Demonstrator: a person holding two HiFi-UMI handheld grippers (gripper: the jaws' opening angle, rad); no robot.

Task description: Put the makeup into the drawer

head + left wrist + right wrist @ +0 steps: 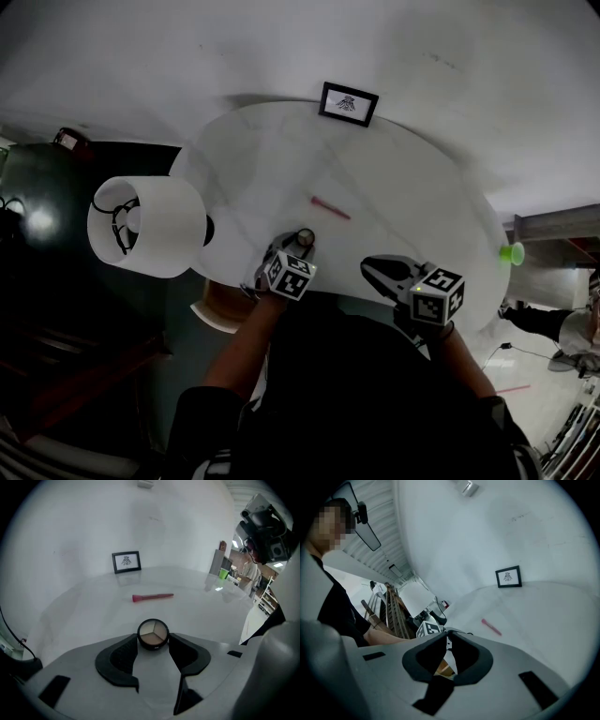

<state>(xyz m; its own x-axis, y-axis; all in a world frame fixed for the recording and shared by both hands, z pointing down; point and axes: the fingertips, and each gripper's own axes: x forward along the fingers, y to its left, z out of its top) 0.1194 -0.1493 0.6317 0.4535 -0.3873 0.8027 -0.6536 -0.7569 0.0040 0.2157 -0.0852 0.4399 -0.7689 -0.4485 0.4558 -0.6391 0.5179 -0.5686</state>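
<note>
White rounded tabletop (pixel 84 616) against a white wall, small black-framed picture (pixel 126 562) at its far edge. Left hand-held gripper (pixel 298 246) grips the round black eyeshadow compact (pixel 153 633) by its fingertips at the near edge; the grip is shallow. Right hand-held gripper (pixel 446 637) is closed and empty, off to the right. Slim pink makeup brush (pixel 152 596) lies mid-table, not yet handled. What looks like the open wooden drawer (pixel 225 302) sits below the near-left edge. Best to keep the compact level, carry it low and release inside the drawer.
</note>
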